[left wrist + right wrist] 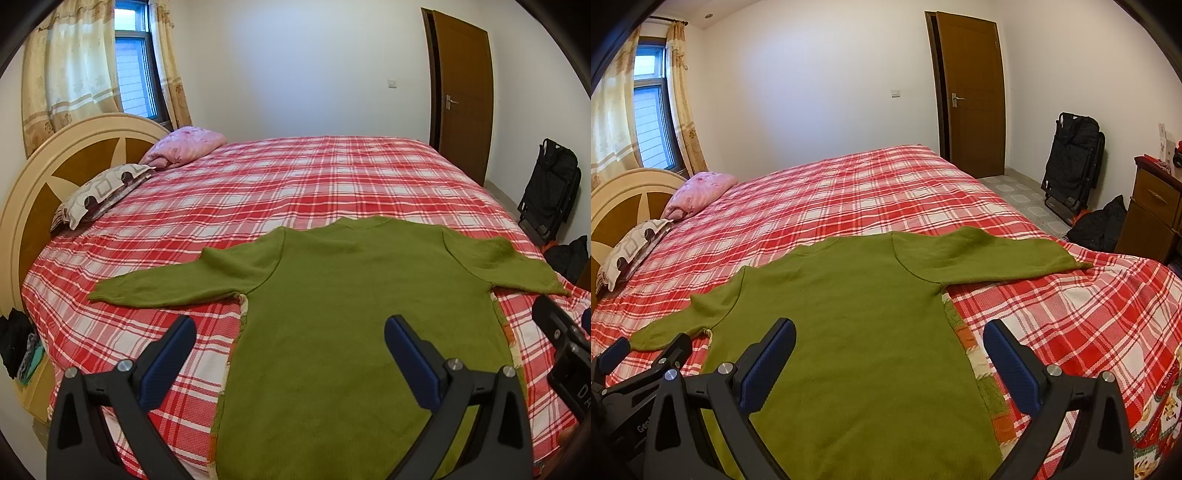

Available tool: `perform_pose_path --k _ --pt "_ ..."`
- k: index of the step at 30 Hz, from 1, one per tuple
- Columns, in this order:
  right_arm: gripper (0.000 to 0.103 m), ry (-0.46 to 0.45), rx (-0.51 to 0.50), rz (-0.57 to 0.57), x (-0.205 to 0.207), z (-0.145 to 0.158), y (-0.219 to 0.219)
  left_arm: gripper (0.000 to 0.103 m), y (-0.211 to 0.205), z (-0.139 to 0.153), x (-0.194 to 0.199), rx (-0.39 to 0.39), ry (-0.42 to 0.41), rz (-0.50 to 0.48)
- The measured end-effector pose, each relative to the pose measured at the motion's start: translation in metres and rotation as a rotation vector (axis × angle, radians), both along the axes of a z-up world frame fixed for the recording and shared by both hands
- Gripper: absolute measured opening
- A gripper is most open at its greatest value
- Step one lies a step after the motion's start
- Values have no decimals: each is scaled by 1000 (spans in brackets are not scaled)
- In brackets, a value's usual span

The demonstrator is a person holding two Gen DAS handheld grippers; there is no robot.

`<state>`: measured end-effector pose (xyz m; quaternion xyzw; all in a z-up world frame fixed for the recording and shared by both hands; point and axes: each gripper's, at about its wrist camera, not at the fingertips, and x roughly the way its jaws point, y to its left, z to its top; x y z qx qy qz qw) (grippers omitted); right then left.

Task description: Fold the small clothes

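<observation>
Two grippers agape over green sweater (332, 314); lettering unreadable.

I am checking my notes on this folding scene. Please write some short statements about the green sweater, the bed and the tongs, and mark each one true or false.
1. The olive-green knitted sweater lies flat with both sleeves spread out. True.
2. The left tongs grip a sleeve. False: they are open and hold nothing.
3. The red and white checked bed cover lies under the sweater. True.
4. The brown wooden door stands wide open. False: it looks shut.
5. The right tongs are open. True.
</observation>
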<state>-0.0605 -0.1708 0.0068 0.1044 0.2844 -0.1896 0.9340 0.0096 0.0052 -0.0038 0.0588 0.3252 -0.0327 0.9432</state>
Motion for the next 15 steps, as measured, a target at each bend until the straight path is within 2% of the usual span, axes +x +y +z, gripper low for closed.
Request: perform_pose_path --k 15 --pt "102 23 15 -17 14 -10 -12 103 -11 -9 13 -6 25 -23"
